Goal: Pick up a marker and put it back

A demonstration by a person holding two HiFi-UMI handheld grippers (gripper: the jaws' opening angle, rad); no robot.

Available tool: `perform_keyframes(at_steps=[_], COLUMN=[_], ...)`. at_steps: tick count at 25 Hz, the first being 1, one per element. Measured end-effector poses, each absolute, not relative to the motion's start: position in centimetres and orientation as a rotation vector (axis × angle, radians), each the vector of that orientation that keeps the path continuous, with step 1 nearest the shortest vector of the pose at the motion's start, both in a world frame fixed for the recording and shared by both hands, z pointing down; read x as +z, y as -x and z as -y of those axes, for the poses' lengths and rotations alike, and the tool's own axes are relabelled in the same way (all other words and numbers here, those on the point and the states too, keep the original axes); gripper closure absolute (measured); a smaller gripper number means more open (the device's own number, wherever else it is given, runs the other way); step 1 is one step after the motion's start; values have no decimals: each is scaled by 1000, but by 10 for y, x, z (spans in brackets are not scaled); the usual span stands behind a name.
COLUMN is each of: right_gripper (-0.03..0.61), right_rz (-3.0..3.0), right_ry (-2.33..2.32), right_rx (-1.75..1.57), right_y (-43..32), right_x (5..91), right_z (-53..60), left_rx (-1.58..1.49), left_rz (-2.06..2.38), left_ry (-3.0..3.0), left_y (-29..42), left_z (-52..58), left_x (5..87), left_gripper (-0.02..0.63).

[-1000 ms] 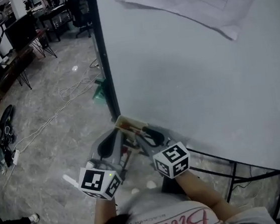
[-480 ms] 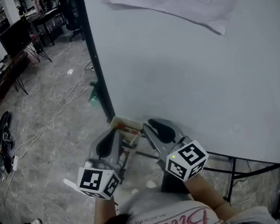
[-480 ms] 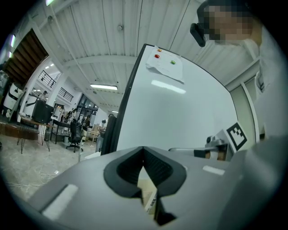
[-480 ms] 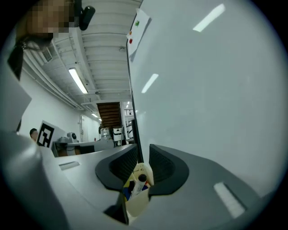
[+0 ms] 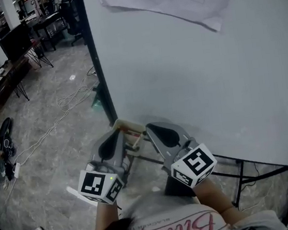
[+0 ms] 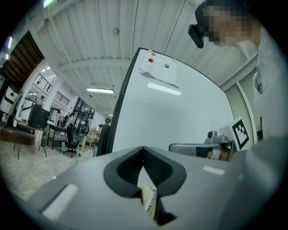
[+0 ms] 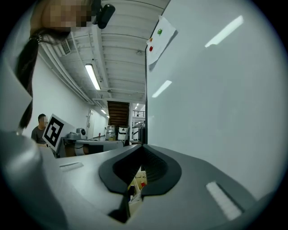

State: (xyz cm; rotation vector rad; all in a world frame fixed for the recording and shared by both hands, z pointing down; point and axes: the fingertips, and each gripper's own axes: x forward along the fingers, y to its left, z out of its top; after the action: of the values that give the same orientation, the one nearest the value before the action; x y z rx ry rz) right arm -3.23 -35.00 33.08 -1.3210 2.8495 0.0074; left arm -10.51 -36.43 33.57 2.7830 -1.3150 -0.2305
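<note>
Both grippers are held side by side in front of the person's chest and are aimed at the lower left corner of the whiteboard [image 5: 192, 80], with the forearms drawn in close to the body. The left gripper [image 5: 116, 133] is pointed at the small box [image 5: 123, 125] fixed at that corner. Its jaws are clenched tip to tip with nothing between them. The right gripper [image 5: 148, 127] is held just beside the box, close to the board. Its jaws are likewise pressed together and nothing is grasped. The marker [image 7: 142, 184] is seen lying in the box, glimpsed as a red part through the gap behind the right jaws.
</note>
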Motion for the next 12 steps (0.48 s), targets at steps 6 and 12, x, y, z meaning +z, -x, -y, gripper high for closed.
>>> perform_keyframes(at_steps=[6, 12], right_gripper=[578, 578], right_rz=[-2860, -2852], right_ry=[1330, 1357], right_rx=[30, 25], right_y=[34, 27], right_x=[330, 330], right_z=[350, 351], left_rx=[-242, -240], left_rz=[1309, 1290], left_ry=[-2803, -2812], left_y=[104, 97], left_z=[363, 363], left_x=[329, 327], left_gripper=[614, 614])
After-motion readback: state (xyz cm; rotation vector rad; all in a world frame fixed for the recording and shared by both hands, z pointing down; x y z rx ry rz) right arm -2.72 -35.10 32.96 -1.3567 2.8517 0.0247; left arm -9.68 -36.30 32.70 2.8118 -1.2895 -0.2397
